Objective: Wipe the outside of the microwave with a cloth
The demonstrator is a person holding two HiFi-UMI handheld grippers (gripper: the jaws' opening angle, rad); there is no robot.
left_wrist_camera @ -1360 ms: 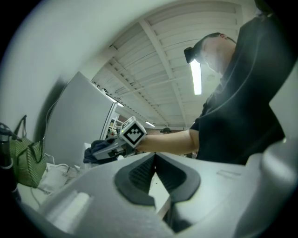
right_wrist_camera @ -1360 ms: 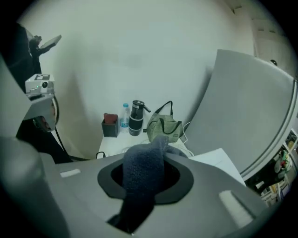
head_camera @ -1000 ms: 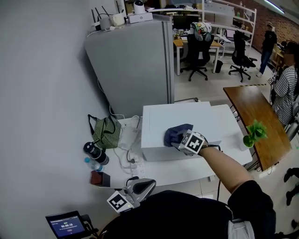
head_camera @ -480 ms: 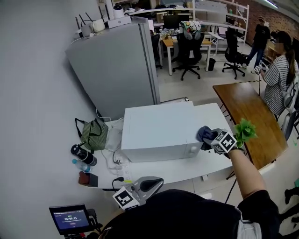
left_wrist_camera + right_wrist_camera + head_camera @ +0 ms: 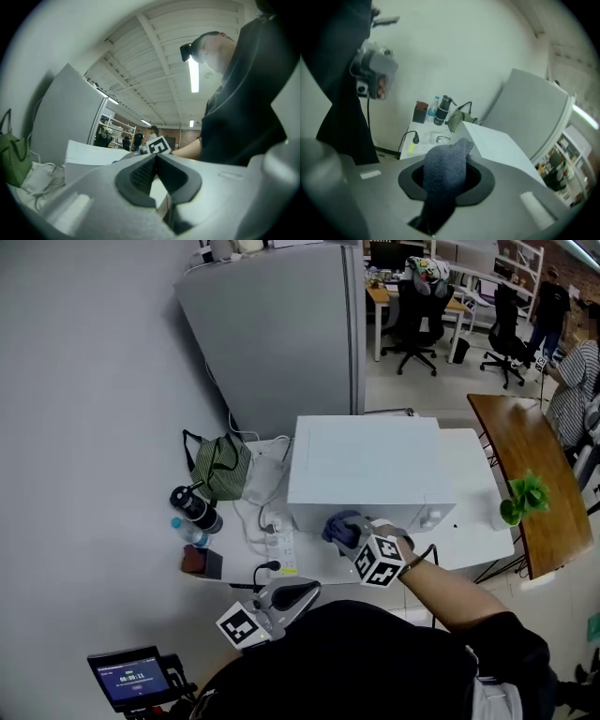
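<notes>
Two grippers show. The right gripper [image 5: 359, 538] pinches the dark blue cloth [image 5: 340, 525] against the microwave's [image 5: 366, 465] front, near its left end; half a second ago it was at the right end. Only its own view shows the cloth filling the jaws. The left gripper [image 5: 155, 164], jaws pressed together on nothing, hangs well in front of the microwave. No print is legible.

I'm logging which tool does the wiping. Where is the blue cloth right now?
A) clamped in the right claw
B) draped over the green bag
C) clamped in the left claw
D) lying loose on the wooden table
A: the right gripper view shows the blue cloth pinched between the jaws of the right claw. The head view puts it at the front of the microwave, while the left claw is shut on nothing.
</notes>
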